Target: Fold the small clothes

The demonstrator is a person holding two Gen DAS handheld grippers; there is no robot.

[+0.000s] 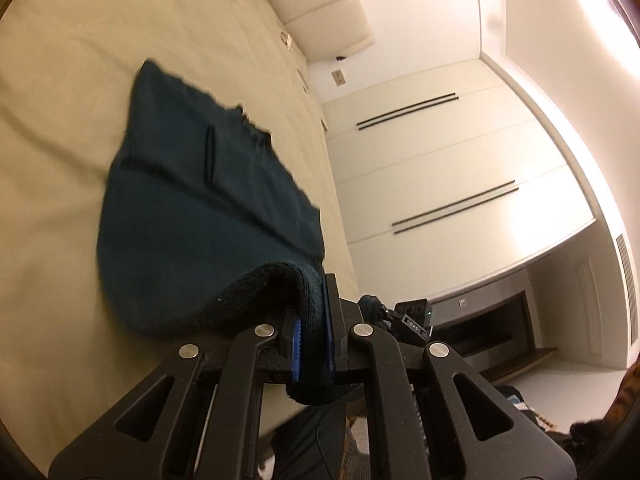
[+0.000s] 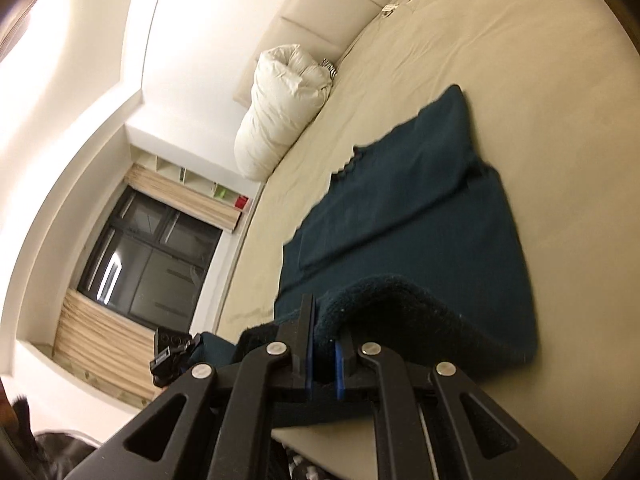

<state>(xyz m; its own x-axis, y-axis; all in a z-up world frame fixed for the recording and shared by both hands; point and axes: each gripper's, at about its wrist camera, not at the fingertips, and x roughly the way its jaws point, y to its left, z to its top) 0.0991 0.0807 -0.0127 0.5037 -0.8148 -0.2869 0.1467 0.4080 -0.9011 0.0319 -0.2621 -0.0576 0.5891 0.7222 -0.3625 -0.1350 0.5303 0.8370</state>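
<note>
A dark teal knitted garment (image 1: pixel 192 200) lies spread on the cream bed sheet (image 1: pixel 60 120). My left gripper (image 1: pixel 314 340) is shut on its thick near hem, which curls up between the blue pads (image 1: pixel 297 344). In the right wrist view the same garment (image 2: pixel 420 216) lies with a folded layer on top. My right gripper (image 2: pixel 324 364) is shut on the near hem, lifted off the sheet (image 2: pixel 520 60). The other gripper (image 2: pixel 172 354) shows at the left, also on the hem.
A rolled white duvet (image 2: pixel 284 108) lies by the padded headboard (image 2: pixel 320 12). The bed edge runs beside a dark window (image 2: pixel 148 256). White wardrobe doors (image 1: pixel 440 160) stand past the bed's other side. A small item (image 1: pixel 285 36) lies near the headboard.
</note>
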